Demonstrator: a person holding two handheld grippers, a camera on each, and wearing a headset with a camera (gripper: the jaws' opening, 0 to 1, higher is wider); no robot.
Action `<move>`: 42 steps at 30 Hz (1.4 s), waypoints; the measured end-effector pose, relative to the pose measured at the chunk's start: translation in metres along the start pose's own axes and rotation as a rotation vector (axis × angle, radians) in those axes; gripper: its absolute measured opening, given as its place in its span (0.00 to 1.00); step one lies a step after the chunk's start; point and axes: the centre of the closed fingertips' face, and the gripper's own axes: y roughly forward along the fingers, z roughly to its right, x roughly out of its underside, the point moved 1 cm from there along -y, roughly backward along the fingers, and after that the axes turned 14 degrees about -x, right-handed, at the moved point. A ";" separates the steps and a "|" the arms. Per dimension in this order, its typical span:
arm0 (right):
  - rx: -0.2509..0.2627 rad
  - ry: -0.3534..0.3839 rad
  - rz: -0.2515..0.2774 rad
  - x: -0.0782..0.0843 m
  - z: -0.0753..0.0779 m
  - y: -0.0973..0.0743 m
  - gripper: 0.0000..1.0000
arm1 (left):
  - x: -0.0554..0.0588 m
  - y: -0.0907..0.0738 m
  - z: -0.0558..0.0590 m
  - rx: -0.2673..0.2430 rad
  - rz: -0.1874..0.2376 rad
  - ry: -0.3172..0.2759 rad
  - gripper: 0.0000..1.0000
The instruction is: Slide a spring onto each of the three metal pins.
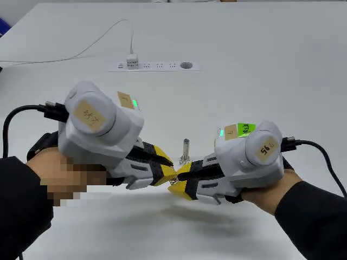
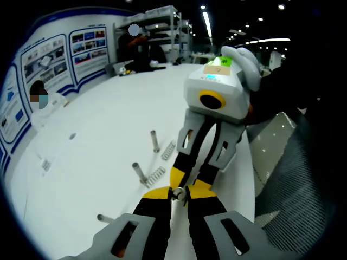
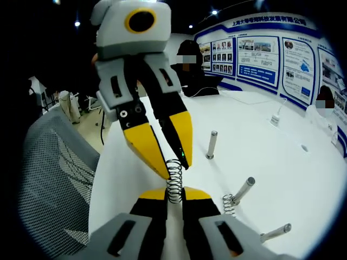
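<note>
A small coil spring is held between my two grippers, which meet tip to tip above the white table. My right gripper is shut on its lower end. My left gripper pinches its upper end. In the left gripper view, the spring's end shows between my left gripper's yellow tips, with the right gripper facing it. Three metal pins stand on the table. Two loose springs lie beside the pins. In the head view, one pin rises just behind the left gripper and right gripper.
A white power strip with a plugged charger and cable lies at the far side of the table. A grey mesh chair stands beside the table's edge. People sit in the background.
</note>
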 end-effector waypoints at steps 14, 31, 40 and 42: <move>0.004 0.061 0.139 -0.017 0.002 -0.010 0.11 | -0.013 -0.004 -0.005 0.000 0.098 -0.108 0.18; 0.000 0.075 0.193 -0.025 0.001 -0.013 0.11 | -0.018 -0.007 -0.008 -0.004 0.144 -0.143 0.10; 0.020 0.086 0.179 -0.021 0.003 -0.015 0.19 | -0.020 -0.014 -0.015 -0.026 0.157 -0.137 0.09; 0.024 0.084 0.172 -0.020 0.003 -0.015 0.19 | -0.020 -0.016 -0.018 -0.038 0.161 -0.129 0.09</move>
